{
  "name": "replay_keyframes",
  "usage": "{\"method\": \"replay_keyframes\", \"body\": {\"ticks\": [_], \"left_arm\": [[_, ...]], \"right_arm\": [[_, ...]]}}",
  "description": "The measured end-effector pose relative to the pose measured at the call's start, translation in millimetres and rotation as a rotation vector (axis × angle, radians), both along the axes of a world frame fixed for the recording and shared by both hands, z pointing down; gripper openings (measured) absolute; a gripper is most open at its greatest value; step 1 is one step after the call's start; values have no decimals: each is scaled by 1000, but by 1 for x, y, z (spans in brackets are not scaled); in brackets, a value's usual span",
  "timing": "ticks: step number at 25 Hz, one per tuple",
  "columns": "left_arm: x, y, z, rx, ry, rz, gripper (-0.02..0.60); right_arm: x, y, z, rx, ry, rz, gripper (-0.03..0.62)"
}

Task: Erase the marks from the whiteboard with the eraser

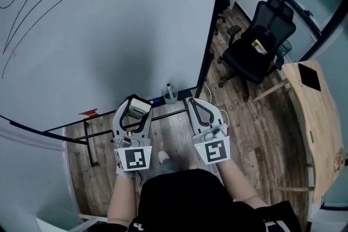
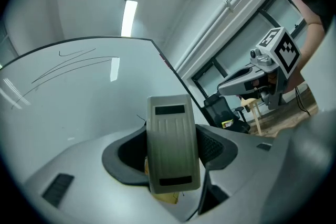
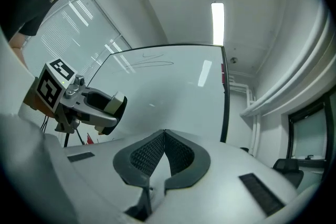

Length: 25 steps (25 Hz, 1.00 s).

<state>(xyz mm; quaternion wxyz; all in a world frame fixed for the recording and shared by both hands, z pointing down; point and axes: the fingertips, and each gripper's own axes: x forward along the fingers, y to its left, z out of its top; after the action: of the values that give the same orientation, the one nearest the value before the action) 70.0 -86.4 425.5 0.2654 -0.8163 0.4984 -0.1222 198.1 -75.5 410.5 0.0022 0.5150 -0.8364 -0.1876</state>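
A large whiteboard [image 1: 109,35] fills the upper left of the head view, with long black marker loops [image 1: 32,2] in its top left corner. My left gripper [image 1: 132,108] is low in front of the board's bottom edge, shut on a pale grey eraser [image 1: 139,107]. In the left gripper view the eraser [image 2: 170,134] stands upright between the jaws of the left gripper [image 2: 171,157], with the marks [image 2: 73,63] far up the board. My right gripper [image 1: 197,104] hovers beside it, shut and empty. In its own view the right gripper [image 3: 165,136] shows its pads [image 3: 181,155] pressed together.
A black office chair [image 1: 261,43] stands to the right on the wooden floor, and a wooden table [image 1: 318,122] runs along the right edge. A small cup with a marker [image 1: 170,94] sits by the board's black stand [image 1: 209,57].
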Motion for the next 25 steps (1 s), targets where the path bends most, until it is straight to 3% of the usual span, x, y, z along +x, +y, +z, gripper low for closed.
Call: {"method": "replay_keyframes", "body": {"ticks": [5,11,17,25], "left_arm": [[-35,-52,-32,70,-25,-19,271],[-59,-91,-77,210,-78,-49,270],[-59,-109,-145,308,-105,-98,271],[-36,-118,-233,436,-179,-175,270]], "right_arm": [[-48,-57,-13,14,139,-20,29],[-87,-110,-53,101,157,-47,29],[-89,-135,-91,170,132,-65,28],[-76,-140,-116,289,216,-85,28]]}}
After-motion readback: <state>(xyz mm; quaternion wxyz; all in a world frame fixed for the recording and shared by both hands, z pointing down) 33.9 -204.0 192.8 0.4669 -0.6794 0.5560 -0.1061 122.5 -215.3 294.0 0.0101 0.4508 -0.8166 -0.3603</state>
